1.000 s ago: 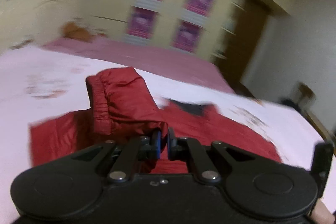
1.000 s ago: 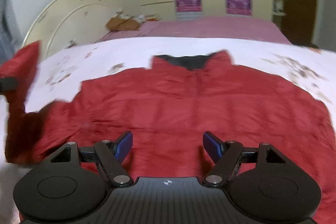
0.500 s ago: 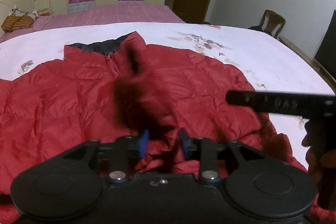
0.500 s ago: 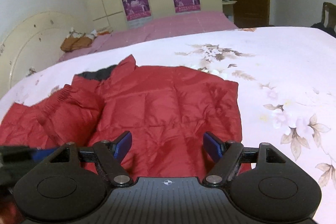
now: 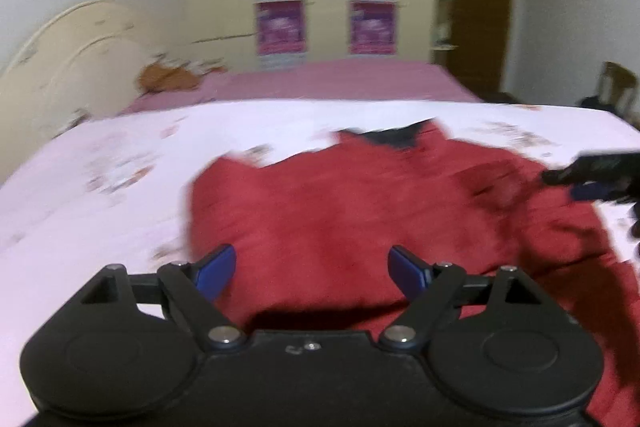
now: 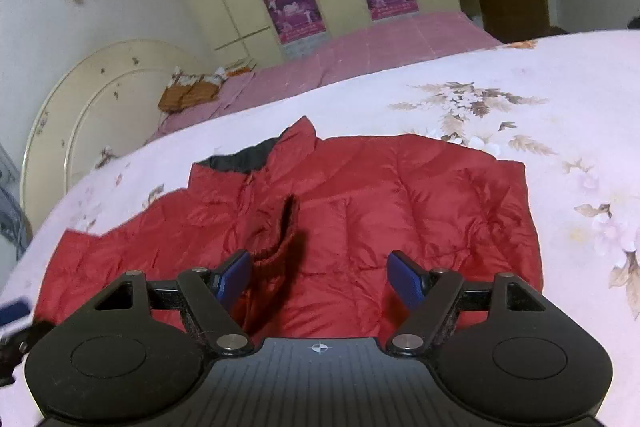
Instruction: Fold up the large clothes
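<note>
Left wrist view: left gripper (image 5: 310, 267) jaws have just been opening and stand spread, nothing between them. The red jacket (image 5: 340, 211) lies flat on the floral bedspread (image 5: 100, 195), at 12 o'clock.

Right wrist view: right gripper (image 6: 320, 277) spread, empty; jacket sleeve cuff (image 6: 286, 235) at 11 o'clock.

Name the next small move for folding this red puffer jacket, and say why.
Probably bring the right tool to the far right edge of the red puffer jacket and fold it inward. The left sleeve already lies across the chest, the left tool has just opened with nothing between its pads, and the right tool is open too.
</note>
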{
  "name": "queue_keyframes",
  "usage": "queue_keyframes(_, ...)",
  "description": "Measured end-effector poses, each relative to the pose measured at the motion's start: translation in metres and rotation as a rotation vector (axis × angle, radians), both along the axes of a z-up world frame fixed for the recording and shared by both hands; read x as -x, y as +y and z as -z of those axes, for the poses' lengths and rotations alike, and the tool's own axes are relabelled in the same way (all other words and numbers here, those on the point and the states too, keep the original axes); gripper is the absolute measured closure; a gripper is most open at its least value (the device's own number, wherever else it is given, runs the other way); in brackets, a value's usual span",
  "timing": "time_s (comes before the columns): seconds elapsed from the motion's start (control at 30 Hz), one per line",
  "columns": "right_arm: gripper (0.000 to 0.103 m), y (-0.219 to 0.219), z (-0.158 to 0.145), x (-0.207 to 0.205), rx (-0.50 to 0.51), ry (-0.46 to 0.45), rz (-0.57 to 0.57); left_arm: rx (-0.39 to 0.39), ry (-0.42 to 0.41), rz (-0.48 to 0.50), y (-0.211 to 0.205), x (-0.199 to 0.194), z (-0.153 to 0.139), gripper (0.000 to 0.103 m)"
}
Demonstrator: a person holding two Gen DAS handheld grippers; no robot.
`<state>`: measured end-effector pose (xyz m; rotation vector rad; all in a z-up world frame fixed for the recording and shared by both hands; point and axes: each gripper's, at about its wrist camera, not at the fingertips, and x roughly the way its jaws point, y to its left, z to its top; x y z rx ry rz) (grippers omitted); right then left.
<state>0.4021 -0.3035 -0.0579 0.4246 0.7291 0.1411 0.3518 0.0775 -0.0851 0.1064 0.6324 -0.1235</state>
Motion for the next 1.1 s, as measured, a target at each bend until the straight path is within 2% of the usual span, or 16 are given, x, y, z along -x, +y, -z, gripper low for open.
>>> queue_keyframes(0.07,0.029,-0.002,-0.002,-0.002,-0.019,-0.010,0.020,-0.008,0.026,-0.054,0.018,0.006,0.007,0.020)
queue_keyframes(0.2,0.029,0.012,0.006,-0.012,-0.013,0.038,-0.044,-0.029,0.065,-0.104,0.031,0.005,0.027,0.024)
queue_keyframes(0.33,0.029,0.032,0.027,-0.024,0.064,0.161,-0.057,-0.094,0.046,-0.101,0.019,-0.010,0.045,0.036)
queue_keyframes(0.4,0.029,0.037,0.033,-0.023,0.076,0.171,-0.061,-0.100,0.041,-0.108,0.018,-0.016,0.049,0.043)
queue_keyframes(0.43,0.029,0.040,0.032,-0.022,0.087,0.159,-0.071,-0.112,0.034,-0.118,0.016,-0.020,0.051,0.051)
queue_keyframes(0.5,0.080,0.043,0.032,-0.019,0.084,0.141,-0.107,-0.147,0.031,-0.136,0.014,-0.026,0.054,0.062)
queue_keyframes(0.57,0.084,0.044,0.026,-0.018,0.082,0.126,-0.127,-0.158,0.027,-0.143,0.015,-0.028,0.058,0.069)
queue_keyframes(0.63,0.084,0.043,0.016,-0.015,0.108,0.078,-0.140,-0.164,0.027,-0.134,0.015,-0.028,0.059,0.069)
queue_keyframes(0.73,0.085,0.027,-0.006,-0.006,0.167,-0.007,-0.095,-0.206,0.019,-0.104,0.011,-0.029,0.060,0.069)
queue_keyframes(0.83,0.085,0.009,0.002,-0.007,0.184,0.048,-0.076,-0.230,0.034,-0.056,0.001,-0.031,0.065,0.077)
queue_keyframes(0.93,0.085,-0.004,0.014,0.000,0.211,0.070,-0.027,-0.253,0.037,-0.017,-0.010,-0.032,0.067,0.077)
queue_keyframes(1.0,0.084,-0.004,0.028,-0.004,0.267,0.134,-0.031,-0.267,0.068,0.001,-0.013,-0.034,0.073,0.077)
queue_keyframes(1.03,0.084,-0.005,0.035,-0.004,0.261,0.159,-0.036,-0.262,0.072,0.003,-0.013,-0.034,0.072,0.077)
queue_keyframes(1.1,0.084,-0.006,0.034,0.001,0.263,0.141,-0.022,-0.208,0.090,0.008,-0.006,-0.033,0.065,0.072)
